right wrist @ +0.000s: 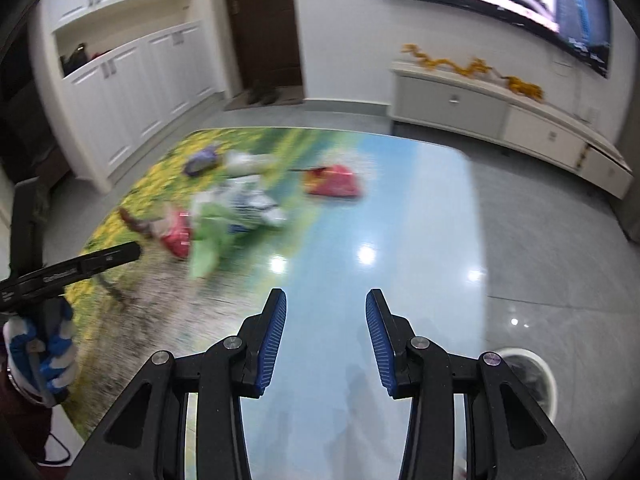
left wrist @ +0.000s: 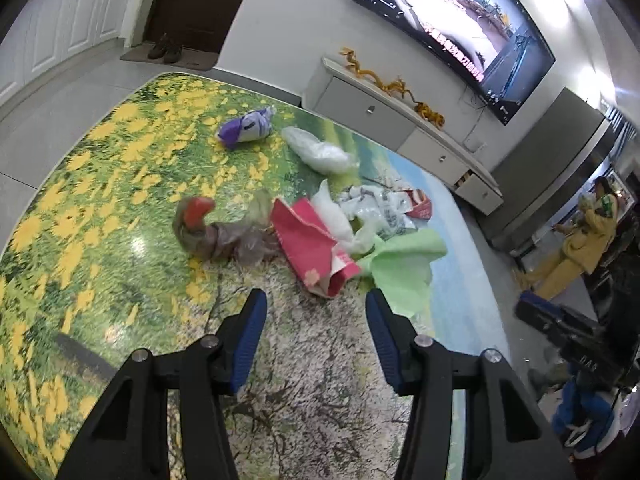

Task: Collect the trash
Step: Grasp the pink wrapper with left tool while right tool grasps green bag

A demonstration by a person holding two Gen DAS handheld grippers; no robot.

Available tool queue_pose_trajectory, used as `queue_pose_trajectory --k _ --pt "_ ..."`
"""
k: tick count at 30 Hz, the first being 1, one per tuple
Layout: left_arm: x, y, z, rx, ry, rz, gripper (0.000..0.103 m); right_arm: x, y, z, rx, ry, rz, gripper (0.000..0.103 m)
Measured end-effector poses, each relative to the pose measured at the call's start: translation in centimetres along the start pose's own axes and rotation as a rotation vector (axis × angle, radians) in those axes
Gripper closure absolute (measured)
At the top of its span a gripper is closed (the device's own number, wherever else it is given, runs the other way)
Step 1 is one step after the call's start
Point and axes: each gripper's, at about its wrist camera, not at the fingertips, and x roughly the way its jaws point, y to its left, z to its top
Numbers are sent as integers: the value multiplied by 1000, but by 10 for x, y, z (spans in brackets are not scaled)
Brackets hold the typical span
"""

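Both grippers empty, jaws apart: left gripper [left wrist: 316, 300] sits nearer, pink wrapper [left wrist: 308, 240] just ahead; right gripper [right wrist: 326, 300] well right.

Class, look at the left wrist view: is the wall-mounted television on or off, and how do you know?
On. The television shows a bright moving picture with a caption line and a playback bar along its lower edge.
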Motion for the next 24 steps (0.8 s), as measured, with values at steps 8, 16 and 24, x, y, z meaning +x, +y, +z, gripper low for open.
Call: queue_pose_trajectory --k 8,16,24 --pt "29 -7 13 -60 48 -46 53 37 51 22 -90 53 64 62" --pt "53 -3 23 -97 73 -30 53 61 60 44 -127 80 100 62" --pt "54 0 22 -98 59 -34 57 94 72 50 -144 118 159 68"
